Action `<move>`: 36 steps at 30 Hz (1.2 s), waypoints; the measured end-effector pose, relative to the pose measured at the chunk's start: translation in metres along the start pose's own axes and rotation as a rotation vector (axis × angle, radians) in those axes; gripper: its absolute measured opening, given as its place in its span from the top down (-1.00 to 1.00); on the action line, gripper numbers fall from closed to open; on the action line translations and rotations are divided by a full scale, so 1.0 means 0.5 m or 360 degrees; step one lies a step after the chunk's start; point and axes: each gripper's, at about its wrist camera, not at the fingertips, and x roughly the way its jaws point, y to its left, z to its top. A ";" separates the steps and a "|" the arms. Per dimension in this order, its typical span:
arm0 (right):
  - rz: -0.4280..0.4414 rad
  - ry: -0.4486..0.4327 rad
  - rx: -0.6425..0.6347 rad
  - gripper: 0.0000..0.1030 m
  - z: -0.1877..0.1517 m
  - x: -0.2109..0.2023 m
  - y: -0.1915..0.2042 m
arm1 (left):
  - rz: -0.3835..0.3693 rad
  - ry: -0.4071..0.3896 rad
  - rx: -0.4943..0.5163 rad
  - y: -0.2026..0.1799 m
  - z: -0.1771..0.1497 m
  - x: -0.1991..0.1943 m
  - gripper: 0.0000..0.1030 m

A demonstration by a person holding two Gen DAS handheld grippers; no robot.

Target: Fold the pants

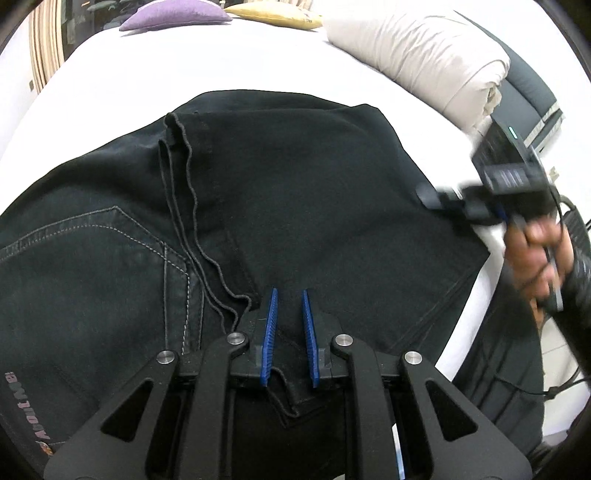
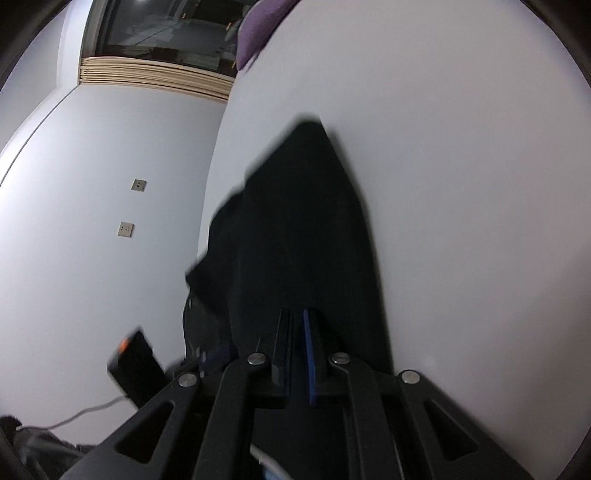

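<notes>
We have black pants spread on a white bed, partly folded: the leg section is laid back over the seat, hems lying across the middle, and a stitched back pocket shows on the left of the left wrist view.

Left gripper points steeply down at the near edge of the pants. Its blue pads stand a narrow gap apart with a fold of dark cloth between them, so we read it as clamped on the pants.

Right gripper shows blurred at the right edge of the pants in the left view, with the person's hand around its handle. In its own view the jaws are drawn nearly together over the dark cloth. We can't tell from the blur whether fabric is pinched between the pads or just lies under them.

Beyond the pants: a purple pillow and a yellow pillow at the far end of the bed, and a rolled beige duvet to the right. The right wrist view also takes in a white wall with two small outlet plates.
</notes>
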 end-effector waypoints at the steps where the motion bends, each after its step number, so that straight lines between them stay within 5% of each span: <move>1: 0.0001 -0.0006 0.0014 0.86 -0.020 -0.012 -0.008 | -0.0009 -0.0005 -0.0007 0.025 -0.008 -0.012 0.73; 7: -0.0087 -0.0085 0.0091 0.99 -0.132 -0.081 -0.026 | -0.0038 -0.0040 -0.0032 0.066 -0.017 -0.036 0.73; 9: -0.0178 -0.0146 0.0040 0.84 -0.139 -0.110 -0.004 | -0.0055 -0.0055 -0.0044 0.071 -0.024 -0.038 0.73; 11: -0.0106 -0.0225 -0.0002 0.81 -0.122 -0.126 0.041 | -0.0046 -0.0070 -0.0041 0.072 -0.031 -0.046 0.73; 13: 0.0019 -0.0290 -0.0064 0.54 -0.100 -0.128 0.087 | -0.0044 -0.0095 -0.0067 0.075 -0.042 -0.068 0.73; 15: 0.0138 -0.0331 -0.0107 -0.36 -0.069 -0.100 0.123 | -0.0065 -0.0122 -0.0123 0.082 -0.054 -0.096 0.72; 17: 0.0178 -0.0332 -0.0099 -0.57 -0.044 -0.050 0.127 | -0.0096 -0.0158 -0.0199 0.100 -0.067 -0.131 0.72; 19: 0.0056 -0.0240 -0.0043 -0.48 -0.027 0.003 0.102 | -0.0129 -0.0231 -0.0317 0.131 -0.086 -0.178 0.65; 20: -0.0073 -0.0185 -0.0028 -0.06 -0.026 0.035 0.084 | -0.0156 -0.0287 -0.0422 0.158 -0.104 -0.212 0.58; 21: -0.0205 -0.0208 -0.0075 0.05 -0.029 0.046 0.079 | -0.0174 -0.0337 -0.0509 0.182 -0.120 -0.239 0.27; 22: -0.0201 -0.0228 -0.0087 0.02 -0.032 0.043 0.081 | -0.0193 -0.0408 -0.0617 0.211 -0.143 -0.272 -0.39; 24: -0.0091 -0.0231 -0.0003 -0.06 -0.034 0.022 0.082 | -0.0186 -0.0572 -0.0848 0.269 -0.195 -0.331 -0.86; 31: 0.0208 -0.0333 -0.0031 -0.11 -0.042 -0.003 0.153 | -0.0347 -0.0712 -0.1827 0.459 -0.429 -0.423 -0.86; 36: 0.0291 -0.0244 -0.0021 -0.11 -0.045 0.046 0.178 | -0.0462 -0.0727 -0.1963 0.492 -0.475 -0.412 -0.86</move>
